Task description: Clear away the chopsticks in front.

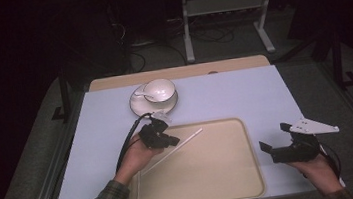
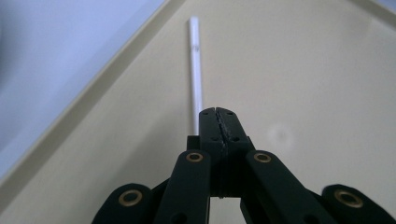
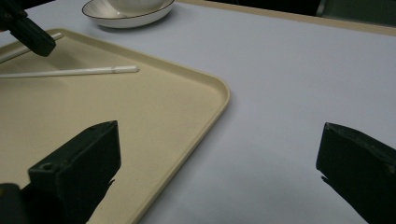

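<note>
White plastic straw lies over the beige tray, long axis diagonal: low end toward the person at the tray's left, far end pointing up-right toward the counter's back. Left gripper has its fingers closed on the straw around mid-length; in the left gripper view the straw runs straight ahead from the tips. Behind, a saucer carries a cup and spoon, near but apart. Right gripper hovers at the tray's right edge, fingers wide apart, empty.
</note>
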Motion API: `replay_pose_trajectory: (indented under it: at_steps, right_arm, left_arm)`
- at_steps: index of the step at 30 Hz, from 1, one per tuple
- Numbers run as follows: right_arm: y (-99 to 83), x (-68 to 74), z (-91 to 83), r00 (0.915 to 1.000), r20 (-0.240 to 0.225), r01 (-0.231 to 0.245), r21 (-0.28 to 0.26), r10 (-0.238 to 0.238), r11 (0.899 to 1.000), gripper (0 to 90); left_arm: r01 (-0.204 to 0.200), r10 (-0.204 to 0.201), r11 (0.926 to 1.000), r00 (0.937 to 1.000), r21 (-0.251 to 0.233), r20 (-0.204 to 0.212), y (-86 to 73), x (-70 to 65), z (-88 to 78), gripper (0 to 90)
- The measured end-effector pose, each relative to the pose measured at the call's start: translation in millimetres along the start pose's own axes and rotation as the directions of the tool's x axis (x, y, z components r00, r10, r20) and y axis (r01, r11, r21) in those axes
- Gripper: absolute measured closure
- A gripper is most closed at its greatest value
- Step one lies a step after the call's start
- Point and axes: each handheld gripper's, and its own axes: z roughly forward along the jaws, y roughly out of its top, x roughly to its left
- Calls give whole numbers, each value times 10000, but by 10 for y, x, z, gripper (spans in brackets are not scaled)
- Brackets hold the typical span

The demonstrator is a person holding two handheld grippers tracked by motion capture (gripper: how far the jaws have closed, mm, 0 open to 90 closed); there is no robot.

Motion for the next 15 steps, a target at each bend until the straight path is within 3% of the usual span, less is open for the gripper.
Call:
replay_pose_trajectory:
  at_steps: [9,15]
  right_arm:
    - [2,0,-6,10000,-30,-24,-31,24,10000,0]
    - [0,-11,-8,9999,-34,-96,-80,95,9999,0]
  left_arm:
    - [-500,499,9987,9986,57,151,354,1,293,900]
    - [-560,555,9980,9983,305,172,534,11,550,900]
